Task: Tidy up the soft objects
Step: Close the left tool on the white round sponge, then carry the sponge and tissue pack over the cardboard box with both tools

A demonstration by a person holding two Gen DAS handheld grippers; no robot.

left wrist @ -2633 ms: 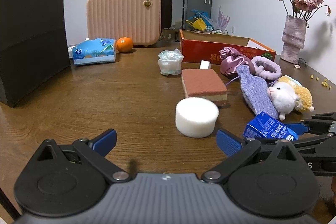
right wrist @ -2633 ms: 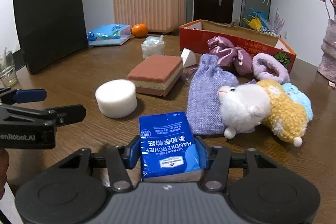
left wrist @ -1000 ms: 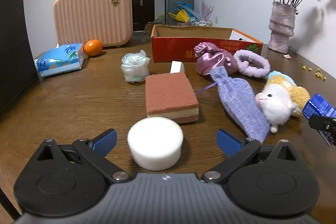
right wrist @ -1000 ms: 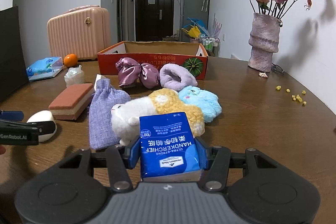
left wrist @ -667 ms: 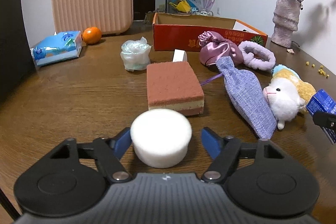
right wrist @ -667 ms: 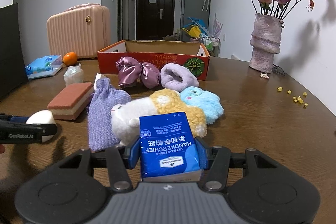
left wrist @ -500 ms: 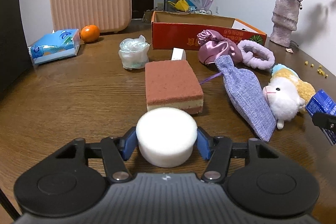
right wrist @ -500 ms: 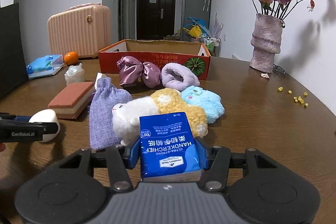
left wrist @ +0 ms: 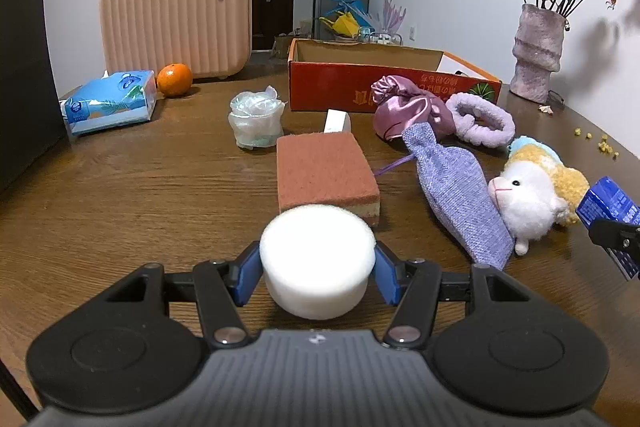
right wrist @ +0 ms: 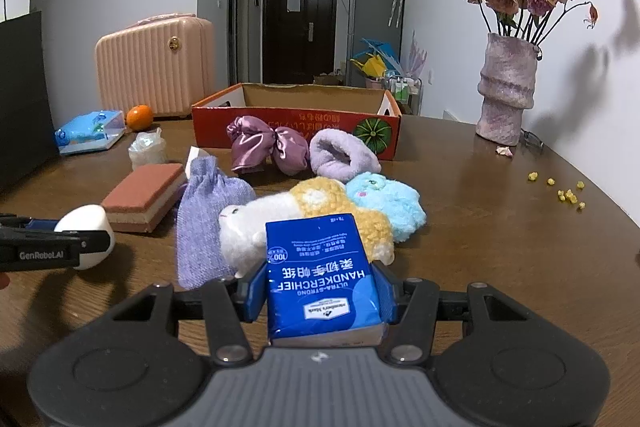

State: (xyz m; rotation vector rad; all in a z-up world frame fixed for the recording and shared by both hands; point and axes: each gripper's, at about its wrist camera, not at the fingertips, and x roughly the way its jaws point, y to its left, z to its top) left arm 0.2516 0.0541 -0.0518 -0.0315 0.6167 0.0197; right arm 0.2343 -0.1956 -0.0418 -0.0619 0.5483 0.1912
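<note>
My left gripper (left wrist: pixel 316 273) is shut on a white round sponge (left wrist: pixel 316 259), held just above the wooden table (left wrist: pixel 140 195). My right gripper (right wrist: pixel 322 287) is shut on a blue handkerchief pack (right wrist: pixel 320 275). Ahead lie a brown block sponge (left wrist: pixel 324 171), a lilac drawstring pouch (left wrist: pixel 456 187), a white and yellow plush sheep (left wrist: pixel 536 195), a blue plush (right wrist: pixel 384 203), a pink satin pouch (right wrist: pixel 264 143) and a purple scrunchie (right wrist: pixel 340 155). An open red cardboard box (right wrist: pixel 296 121) stands behind them. The left gripper with the sponge (right wrist: pixel 86 235) shows at the left of the right wrist view.
A pink suitcase (left wrist: pixel 176 23), an orange (left wrist: pixel 174 79), a blue tissue pack (left wrist: pixel 110 103) and a crumpled plastic cup (left wrist: pixel 256 121) stand at the back left. A black bag (left wrist: pixel 24 59) is at the far left. A vase of dried roses (right wrist: pixel 506 87) stands at the back right.
My left gripper moved up to the white round sponge, closed on it and lifted it slightly. My right gripper kept hold of the blue pack and swung right to face the soft toys.
</note>
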